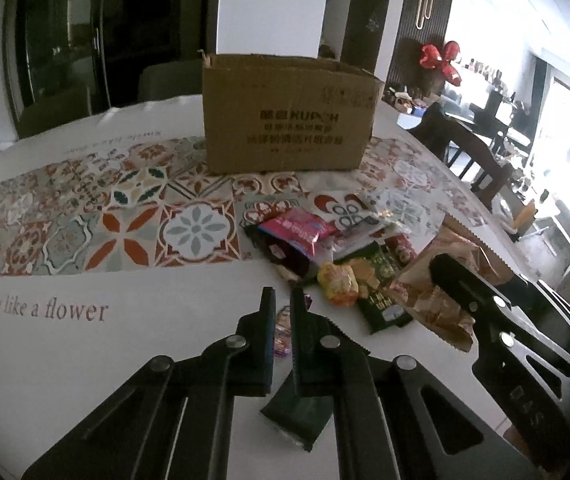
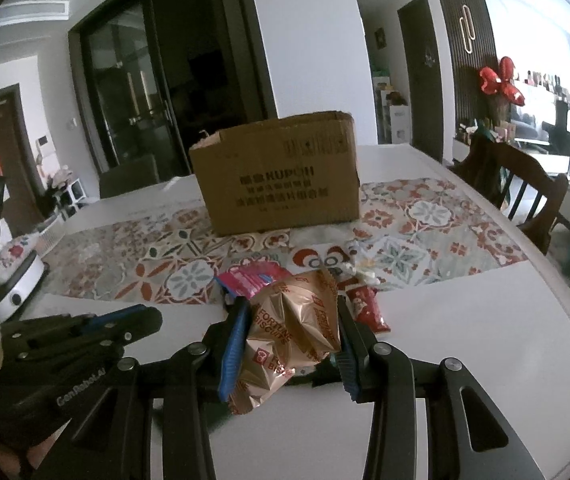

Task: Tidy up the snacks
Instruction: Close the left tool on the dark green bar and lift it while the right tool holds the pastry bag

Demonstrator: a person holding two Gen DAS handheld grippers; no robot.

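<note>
L claw: fingers nearly pressed together, pinching a dark green packet that hangs below/between them near the camera; a small pink-purple wrapper shows in the narrow gap, can't tell if it's gripped or just lying on the worktop behind.
R claw: spread around a gold "Fortune Biscuits" bag, blue pads pressing both sides, bag crumpled & squeezed btwn them.
Gold bag, L view: seen at right as a brown-gold bag w/ R claw on it.
Snack pile: on worktop in front of the box, right of centre; incl. pink packet, yellow-orange packet, green packet w/ cracker print, clear packet w/ black rings.
Red packet: just right of the gold bag in R view, lying flat.
Cardboard box: open top, upright, dark print on front, stands on patterned mat behind the pile, apart from it.
Mat: floral tile pattern, w/ "Smile like a flower" text on its white border.
Worktop: white, round-edged.
Chair: dark wood, at worktop's far right.
Red foil balloons: background, right.
White round appliance: left edge of R view, near L claw.
</note>
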